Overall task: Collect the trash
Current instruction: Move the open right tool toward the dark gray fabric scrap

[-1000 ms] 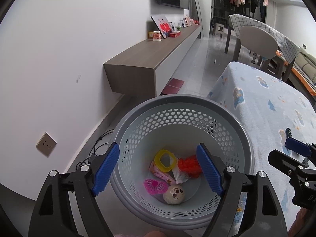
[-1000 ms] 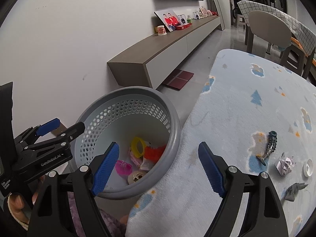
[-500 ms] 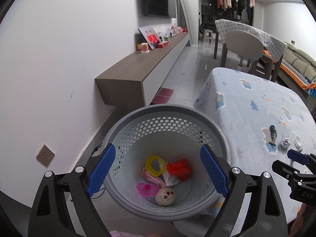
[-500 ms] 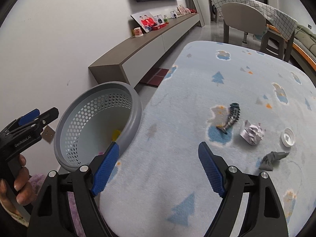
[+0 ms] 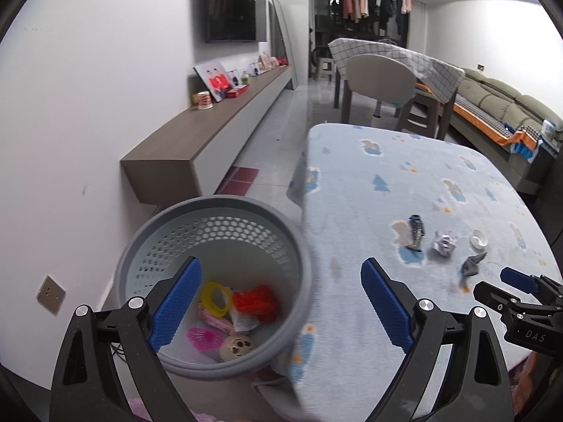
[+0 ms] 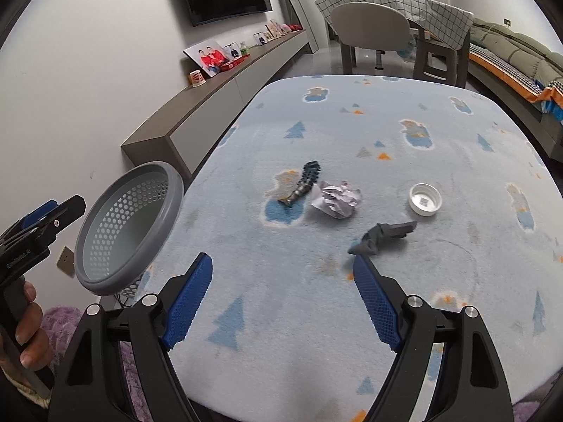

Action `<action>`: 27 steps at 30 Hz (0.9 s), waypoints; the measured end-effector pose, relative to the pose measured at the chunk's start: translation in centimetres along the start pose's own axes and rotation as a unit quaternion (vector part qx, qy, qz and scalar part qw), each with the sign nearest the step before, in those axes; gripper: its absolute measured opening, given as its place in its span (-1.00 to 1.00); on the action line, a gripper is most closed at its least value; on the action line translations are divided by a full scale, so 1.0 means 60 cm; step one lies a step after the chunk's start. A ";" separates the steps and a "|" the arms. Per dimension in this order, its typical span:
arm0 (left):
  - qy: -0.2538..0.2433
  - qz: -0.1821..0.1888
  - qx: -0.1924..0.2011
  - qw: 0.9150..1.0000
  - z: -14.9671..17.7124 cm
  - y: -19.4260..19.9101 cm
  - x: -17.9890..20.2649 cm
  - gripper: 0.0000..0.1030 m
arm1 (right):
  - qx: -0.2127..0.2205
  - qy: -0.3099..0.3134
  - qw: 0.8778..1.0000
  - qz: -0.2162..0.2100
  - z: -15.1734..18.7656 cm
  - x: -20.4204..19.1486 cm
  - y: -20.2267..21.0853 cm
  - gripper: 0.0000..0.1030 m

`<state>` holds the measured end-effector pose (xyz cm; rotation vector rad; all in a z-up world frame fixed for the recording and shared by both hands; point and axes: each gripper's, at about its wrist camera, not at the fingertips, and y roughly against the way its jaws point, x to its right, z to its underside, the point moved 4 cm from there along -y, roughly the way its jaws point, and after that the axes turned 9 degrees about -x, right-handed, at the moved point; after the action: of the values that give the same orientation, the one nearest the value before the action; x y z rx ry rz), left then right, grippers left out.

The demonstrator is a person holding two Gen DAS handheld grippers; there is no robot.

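Trash lies on the blue-patterned table (image 6: 352,316): a dark segmented piece (image 6: 302,183), crumpled paper (image 6: 336,198), a white cap (image 6: 424,199) and a grey scrap (image 6: 381,234). The right gripper (image 6: 283,300) hovers spread and empty; the left gripper (image 5: 279,304), jaws just widening, holds nothing above the grey basket (image 5: 218,207).

Basket (image 5: 218,211) near rim behind hand-held gripper (image 5: 279,304).
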<state>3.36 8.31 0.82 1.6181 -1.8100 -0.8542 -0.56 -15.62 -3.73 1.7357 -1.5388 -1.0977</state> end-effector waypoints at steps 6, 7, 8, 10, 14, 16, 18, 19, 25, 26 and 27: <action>-0.017 0.013 -0.004 1.000 -0.002 -0.005 0.057 0.76 | 0.013 -0.027 1.000 0.010 0.012 0.055 0.022 0.53; -0.020 0.015 -0.005 1.000 -0.002 -0.005 0.066 0.76 | 0.016 -0.030 0.999 0.012 0.013 0.064 0.026 0.53; -0.023 0.017 -0.006 1.000 -0.002 -0.005 0.075 0.76 | 0.017 -0.033 0.999 0.013 0.014 0.071 0.029 0.53; -0.029 0.021 -0.007 0.999 -0.002 -0.007 0.094 0.76 | 0.021 -0.037 0.999 0.015 0.014 0.083 0.033 0.53; -0.034 0.030 -0.010 0.999 -0.002 -0.011 0.126 0.81 | 0.033 -0.045 0.998 0.022 0.018 0.107 0.044 0.53; -0.038 0.032 -0.013 0.999 -0.003 -0.015 0.140 0.81 | 0.035 -0.051 0.998 0.021 0.019 0.118 0.046 0.53; -0.043 0.034 -0.014 0.998 -0.003 -0.018 0.154 0.81 | 0.037 -0.057 0.998 0.019 0.021 0.125 0.046 0.53; -0.045 0.036 -0.014 0.998 -0.004 -0.020 0.160 0.82 | 0.038 -0.059 0.997 0.019 0.022 0.130 0.047 0.53; -0.059 0.041 -0.019 0.997 -0.008 -0.032 0.199 0.82 | 0.040 -0.071 0.996 0.023 0.027 0.153 0.047 0.53; -0.062 0.040 -0.019 0.997 -0.008 -0.035 0.206 0.82 | 0.040 -0.073 0.996 0.023 0.027 0.156 0.046 0.53; -0.064 0.040 -0.020 0.997 -0.009 -0.037 0.211 0.82 | 0.040 -0.075 0.996 0.023 0.028 0.158 0.046 0.53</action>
<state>3.72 -4.48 -0.62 1.4852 -1.9189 -0.9699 -3.37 -25.23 -4.20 1.6940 -1.7275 -1.1811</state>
